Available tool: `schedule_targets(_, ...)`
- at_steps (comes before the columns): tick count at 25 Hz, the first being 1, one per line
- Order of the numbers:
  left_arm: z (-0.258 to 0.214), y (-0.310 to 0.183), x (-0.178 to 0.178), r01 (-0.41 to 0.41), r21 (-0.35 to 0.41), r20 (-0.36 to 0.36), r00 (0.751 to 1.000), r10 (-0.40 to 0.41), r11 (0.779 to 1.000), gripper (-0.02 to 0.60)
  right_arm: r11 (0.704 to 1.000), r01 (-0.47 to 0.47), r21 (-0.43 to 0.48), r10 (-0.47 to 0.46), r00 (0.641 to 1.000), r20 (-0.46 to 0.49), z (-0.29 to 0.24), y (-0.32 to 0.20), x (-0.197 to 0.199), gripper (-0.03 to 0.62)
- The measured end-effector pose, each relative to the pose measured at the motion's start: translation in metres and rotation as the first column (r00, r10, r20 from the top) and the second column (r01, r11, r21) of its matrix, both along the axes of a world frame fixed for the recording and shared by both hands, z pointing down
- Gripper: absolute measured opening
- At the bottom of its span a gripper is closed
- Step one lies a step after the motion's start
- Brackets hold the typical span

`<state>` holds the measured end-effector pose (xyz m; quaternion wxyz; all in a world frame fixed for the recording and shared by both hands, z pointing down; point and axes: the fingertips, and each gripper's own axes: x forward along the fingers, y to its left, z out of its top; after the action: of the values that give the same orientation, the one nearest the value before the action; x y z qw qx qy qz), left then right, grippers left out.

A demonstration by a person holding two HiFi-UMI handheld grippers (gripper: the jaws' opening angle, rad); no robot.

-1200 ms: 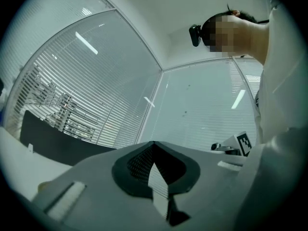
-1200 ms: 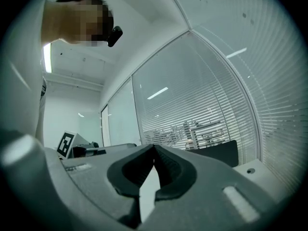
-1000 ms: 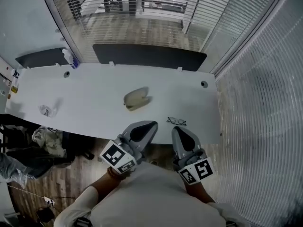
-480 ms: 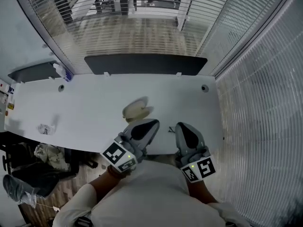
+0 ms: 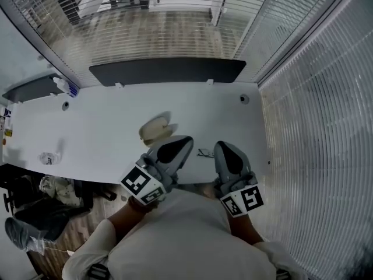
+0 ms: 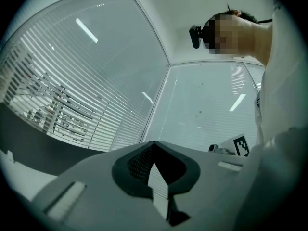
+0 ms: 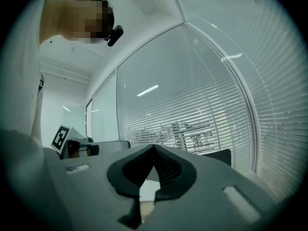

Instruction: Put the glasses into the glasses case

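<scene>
A beige glasses case (image 5: pixel 154 129) lies open near the middle of the white table (image 5: pixel 105 127). Dark-framed glasses (image 5: pixel 204 153) lie on the table near its front edge, between my two grippers. The left gripper (image 5: pixel 185 140) reaches over the front edge just right of the case, with its jaws together and nothing in them. The right gripper (image 5: pixel 224 146) is also shut and empty, its tip beside the glasses' right end and covering part of them. In the left gripper view the left gripper (image 6: pixel 154 144) points at blinds. The right gripper view shows the right gripper (image 7: pixel 154 147) the same way.
A dark panel (image 5: pixel 166 72) runs along the table's far edge. A bottle (image 5: pixel 63 86) stands at the far left and a crumpled wrapper (image 5: pixel 48 157) lies near the left front. Glass walls with blinds (image 5: pixel 315 127) close the right side. Bags (image 5: pixel 52 191) sit on the floor left.
Both grippers have moved forward from below the table's front edge to over it. The right one now hides part of the glasses. Both stay shut.
</scene>
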<state>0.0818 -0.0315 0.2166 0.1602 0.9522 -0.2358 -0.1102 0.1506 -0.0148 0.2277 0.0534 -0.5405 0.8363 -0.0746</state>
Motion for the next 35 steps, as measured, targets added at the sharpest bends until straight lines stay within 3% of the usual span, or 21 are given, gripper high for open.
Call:
schedule_targets(10, 0.018, -0.011, 0.008, -0.016, -0.024, 0.029, 0.999, 0.017, 1.000, 0.002, 0.999, -0.013, -0.039, 0.012, 1.000, -0.023, 0.013, -0.009, 0.014, 0.002)
schedule_targets(21, 0.069, 0.008, 0.020, -0.063, -0.130, 0.071, 0.995, 0.072, 0.990, 0.002, 0.987, -0.009, -0.163, 0.005, 1.000, -0.024, 0.060, 0.017, 0.010, 0.002)
schedule_targets(35, 0.095, 0.024, 0.029, -0.086, -0.211, 0.084, 0.991, 0.106, 0.974, 0.002, 0.976, -0.027, -0.218, 0.023, 1.000, -0.019, 0.083, 0.031, 0.019, 0.002)
